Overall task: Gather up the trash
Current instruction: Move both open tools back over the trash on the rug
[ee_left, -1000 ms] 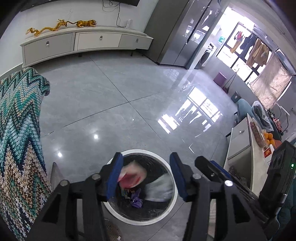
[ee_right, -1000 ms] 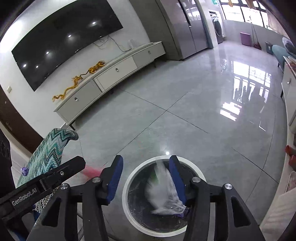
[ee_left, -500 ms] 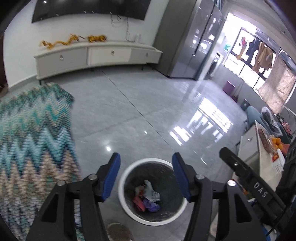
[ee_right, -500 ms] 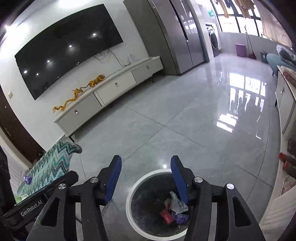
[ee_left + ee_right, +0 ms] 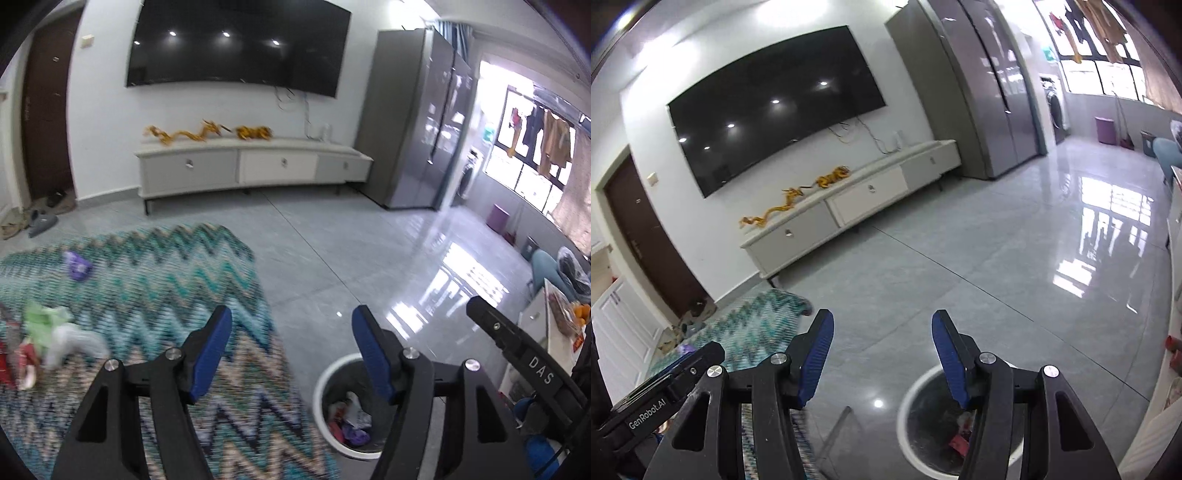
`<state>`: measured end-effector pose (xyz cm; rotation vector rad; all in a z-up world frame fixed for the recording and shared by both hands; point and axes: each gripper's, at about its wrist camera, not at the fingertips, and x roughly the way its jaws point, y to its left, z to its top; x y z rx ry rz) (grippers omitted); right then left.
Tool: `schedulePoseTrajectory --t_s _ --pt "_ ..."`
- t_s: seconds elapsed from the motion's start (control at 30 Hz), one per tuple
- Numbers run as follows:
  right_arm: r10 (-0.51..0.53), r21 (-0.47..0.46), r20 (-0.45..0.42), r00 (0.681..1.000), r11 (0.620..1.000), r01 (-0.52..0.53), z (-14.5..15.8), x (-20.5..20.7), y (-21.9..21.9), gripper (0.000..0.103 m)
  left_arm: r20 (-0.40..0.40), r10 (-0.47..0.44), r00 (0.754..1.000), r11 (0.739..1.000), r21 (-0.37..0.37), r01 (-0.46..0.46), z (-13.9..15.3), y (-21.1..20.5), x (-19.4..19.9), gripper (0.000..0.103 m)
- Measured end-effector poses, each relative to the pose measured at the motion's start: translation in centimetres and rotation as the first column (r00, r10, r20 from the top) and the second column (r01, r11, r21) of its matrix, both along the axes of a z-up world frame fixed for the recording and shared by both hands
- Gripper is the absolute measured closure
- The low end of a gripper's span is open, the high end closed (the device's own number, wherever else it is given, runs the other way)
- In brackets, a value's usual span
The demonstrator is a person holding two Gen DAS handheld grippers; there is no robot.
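The white-rimmed trash bin (image 5: 325,402) stands on the grey floor and holds crumpled wrappers (image 5: 347,417); its rim (image 5: 916,387) also shows low in the right wrist view. My left gripper (image 5: 291,350) hangs above the zigzag rug's edge, left of the bin; its jaws are opening with nothing between them. My right gripper (image 5: 882,350) is open and empty above the floor, just left of the bin. On the rug lie a purple wrapper (image 5: 77,266), a green and white crumpled bag (image 5: 55,332) and red scraps (image 5: 14,363).
The zigzag rug (image 5: 147,295) covers the left. A low white TV cabinet (image 5: 251,171) and a wall TV stand at the back, a grey fridge (image 5: 417,122) to their right. Shoes (image 5: 40,225) lie by the door. A white counter (image 5: 554,332) with oranges is at right.
Both grippers dropped their trash into the bin, then rose and swung left away from it. The left gripper's jaws have spread wider. The rug with its litter has come into the left view.
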<state>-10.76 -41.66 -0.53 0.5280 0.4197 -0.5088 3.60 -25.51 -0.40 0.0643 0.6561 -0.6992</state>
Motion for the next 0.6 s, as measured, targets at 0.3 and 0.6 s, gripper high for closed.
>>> schedulePoseTrajectory --t_s 0.3,0.6 --pt "0.134 -0.03 0.06 0.989 0.991 -0.132 2.1 3.8 4.9 0.05 0.074 0.179 0.981 0.984 -0.016 -0.178 2.2 8.3 1.2 0.037" --pt "0.281 -0.046 0.06 0.958 0.959 -0.279 2.4 7.3 10.5 0.05 0.085 0.358 0.93 0.934 -0.039 -0.356 2.2 17.0 3.1 0.031"
